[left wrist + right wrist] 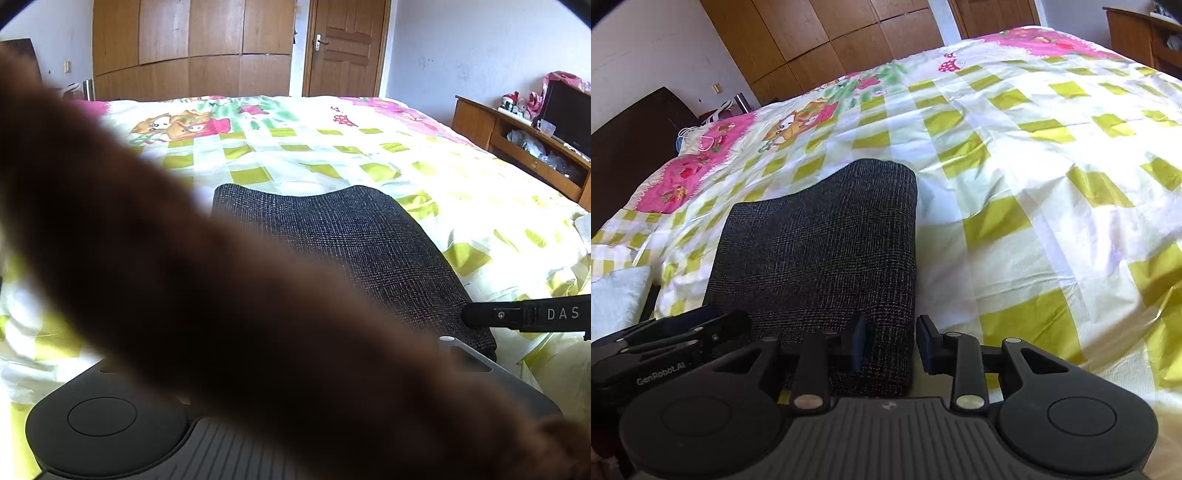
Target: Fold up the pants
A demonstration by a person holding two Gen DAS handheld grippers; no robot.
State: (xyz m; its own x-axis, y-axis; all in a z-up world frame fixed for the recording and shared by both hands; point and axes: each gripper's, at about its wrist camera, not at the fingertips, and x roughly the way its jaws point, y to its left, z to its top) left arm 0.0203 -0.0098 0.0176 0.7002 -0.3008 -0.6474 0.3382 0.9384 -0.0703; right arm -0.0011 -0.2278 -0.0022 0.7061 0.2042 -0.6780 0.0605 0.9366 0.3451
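The dark grey pants [351, 236] [820, 251] lie folded into a compact rectangle on the bed. In the right wrist view my right gripper [892, 345] is open at the bundle's near right corner, one finger over the cloth and the other over the sheet. A black finger [517, 314] of it reaches the same edge in the left wrist view. My left gripper [713, 325] lies at the bundle's near left corner, seen side on. A blurred brown shape [221, 277] close to the lens hides its fingers in its own view.
The bed sheet [1034, 184] is white with yellow-green checks and pink cartoon prints. A pale cushion [617, 295] and a dark headboard [631, 140] are at the left. A wooden wardrobe [192, 48], a door [347, 48] and a wooden shelf unit [524, 147] stand beyond the bed.
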